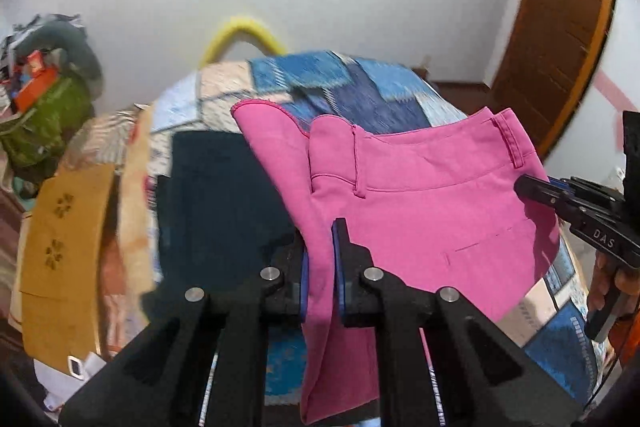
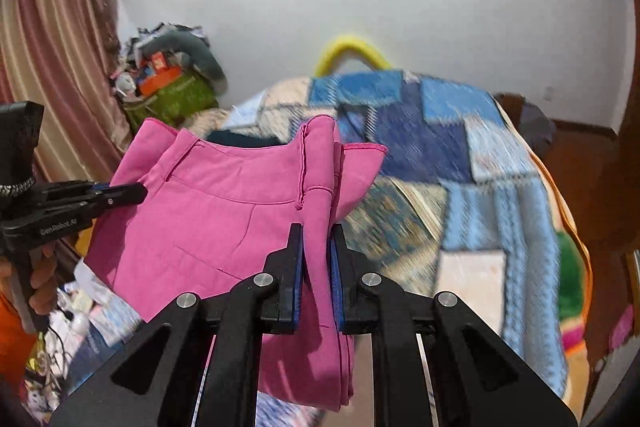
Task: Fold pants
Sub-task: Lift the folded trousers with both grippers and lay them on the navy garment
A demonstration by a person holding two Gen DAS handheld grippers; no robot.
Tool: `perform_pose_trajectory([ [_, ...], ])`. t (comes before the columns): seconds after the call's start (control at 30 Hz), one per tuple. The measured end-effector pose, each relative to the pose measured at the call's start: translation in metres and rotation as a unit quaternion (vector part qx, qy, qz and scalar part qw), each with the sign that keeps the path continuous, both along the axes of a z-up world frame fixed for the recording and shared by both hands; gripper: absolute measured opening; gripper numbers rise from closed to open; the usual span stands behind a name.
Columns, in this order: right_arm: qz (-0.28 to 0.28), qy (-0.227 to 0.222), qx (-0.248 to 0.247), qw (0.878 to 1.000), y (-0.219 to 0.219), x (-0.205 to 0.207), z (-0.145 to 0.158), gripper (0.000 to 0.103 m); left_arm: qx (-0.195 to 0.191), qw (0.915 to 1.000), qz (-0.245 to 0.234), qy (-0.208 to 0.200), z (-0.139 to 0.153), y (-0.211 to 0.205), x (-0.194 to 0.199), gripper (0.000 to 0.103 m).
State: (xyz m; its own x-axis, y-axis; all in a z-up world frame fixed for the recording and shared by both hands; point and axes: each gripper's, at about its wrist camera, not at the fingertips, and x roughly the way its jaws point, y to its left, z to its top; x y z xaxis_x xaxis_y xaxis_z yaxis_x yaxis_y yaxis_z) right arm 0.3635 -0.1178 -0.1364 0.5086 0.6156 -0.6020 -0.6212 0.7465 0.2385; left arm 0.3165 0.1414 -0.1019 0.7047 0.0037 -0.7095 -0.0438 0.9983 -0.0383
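Pink pants (image 1: 420,211) hang in the air above the bed, waistband up, stretched between both grippers. My left gripper (image 1: 322,231) is shut on one edge of the waist. My right gripper (image 2: 316,235) is shut on the other edge, where the pink pants (image 2: 208,227) bunch into folds. The right gripper shows in the left wrist view (image 1: 532,187) at the right, and the left gripper shows in the right wrist view (image 2: 132,193) at the left. The legs hang down below the frames.
A patchwork blue and beige bedspread (image 2: 460,187) covers the bed below. A dark garment (image 1: 224,203) lies on it. A heap of clutter with a green bag (image 2: 172,95) stands by the wall and curtain. A wooden door (image 1: 556,39) is at the right.
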Motion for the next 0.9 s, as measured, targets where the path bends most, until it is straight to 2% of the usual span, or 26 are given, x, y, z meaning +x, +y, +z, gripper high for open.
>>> perform_pose_trajectory([
  [0.17, 0.017, -0.013, 0.012, 1.000, 0.041, 0.006, 0.009, 0.011, 0.001, 0.9989, 0.044, -0.018, 0.010, 0.047, -0.006, 0.011],
  [0.33, 0.036, 0.000, 0.015, 0.999, 0.090, 0.013, -0.003, 0.011, 0.012, 0.9966, 0.081, -0.004, -0.005, 0.089, 0.002, 0.011],
  [0.47, 0.049, 0.017, 0.009, 0.999, 0.119, 0.013, -0.022, 0.011, 0.015, 0.9942, 0.105, 0.018, -0.033, 0.123, 0.012, 0.011],
  [0.67, 0.063, 0.048, -0.011, 0.997, 0.159, 0.017, -0.062, 0.010, 0.025, 0.9902, 0.125, 0.056, -0.088, 0.151, 0.030, 0.011],
  [0.8, 0.059, 0.071, -0.031, 0.995, 0.172, 0.022, -0.088, 0.011, -0.006, 0.9866, 0.137, 0.088, -0.129, 0.167, 0.040, 0.011],
  [0.9, 0.053, 0.086, -0.048, 0.994, 0.175, 0.026, -0.106, 0.011, -0.004, 0.9857, 0.138, 0.096, -0.147, 0.168, 0.042, 0.012],
])
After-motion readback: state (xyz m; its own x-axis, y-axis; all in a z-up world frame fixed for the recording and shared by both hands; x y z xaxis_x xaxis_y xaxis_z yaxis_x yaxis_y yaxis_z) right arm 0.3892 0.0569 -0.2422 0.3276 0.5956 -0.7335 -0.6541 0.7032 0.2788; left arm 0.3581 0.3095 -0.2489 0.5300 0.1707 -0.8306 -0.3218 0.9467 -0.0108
